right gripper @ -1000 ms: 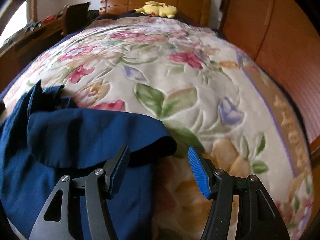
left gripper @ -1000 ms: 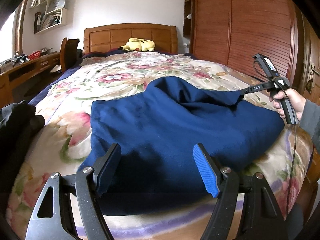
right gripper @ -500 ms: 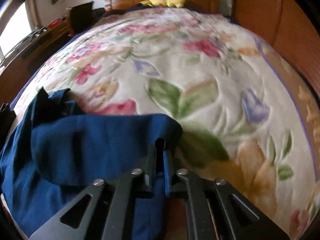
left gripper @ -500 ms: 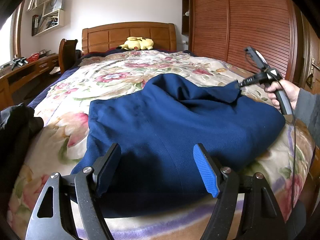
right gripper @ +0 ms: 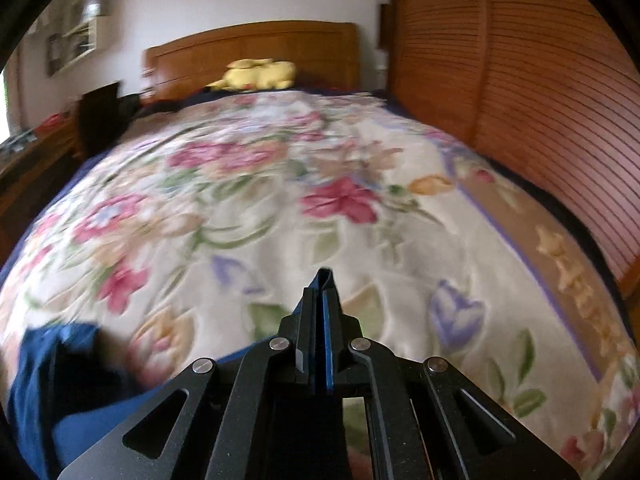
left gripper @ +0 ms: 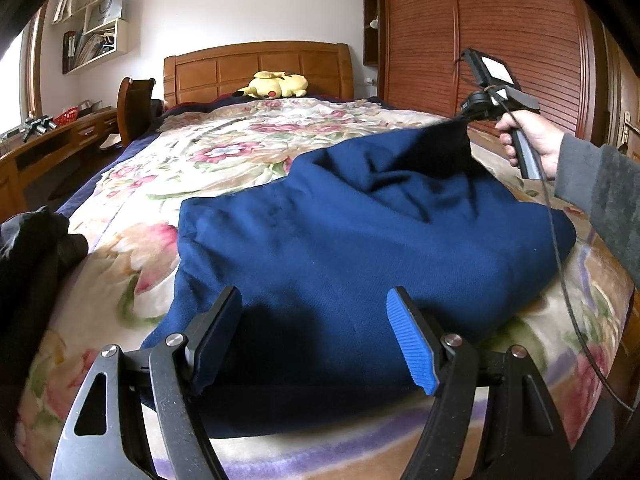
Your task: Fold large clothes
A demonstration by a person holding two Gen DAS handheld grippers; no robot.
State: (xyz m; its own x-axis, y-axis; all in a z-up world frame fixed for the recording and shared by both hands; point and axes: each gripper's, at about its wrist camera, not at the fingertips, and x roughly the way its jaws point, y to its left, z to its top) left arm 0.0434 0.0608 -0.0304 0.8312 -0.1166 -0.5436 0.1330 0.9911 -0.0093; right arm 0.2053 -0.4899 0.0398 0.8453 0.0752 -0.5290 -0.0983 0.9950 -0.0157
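A large navy blue garment lies bunched on the floral bedspread. My left gripper is open and empty, hovering over the garment's near edge. My right gripper is shut on a corner of the garment and lifts it; in the left wrist view it holds that corner up at the far right, with cloth hanging from it. In the right wrist view the rest of the garment shows at the lower left, blurred.
A yellow plush toy lies by the wooden headboard. A wooden wardrobe runs along the right. A chair and desk stand left. Dark clothing sits at the bed's left edge.
My right gripper closed on the garment's corner and raised it up and away from the bed. The left gripper stayed open in place.
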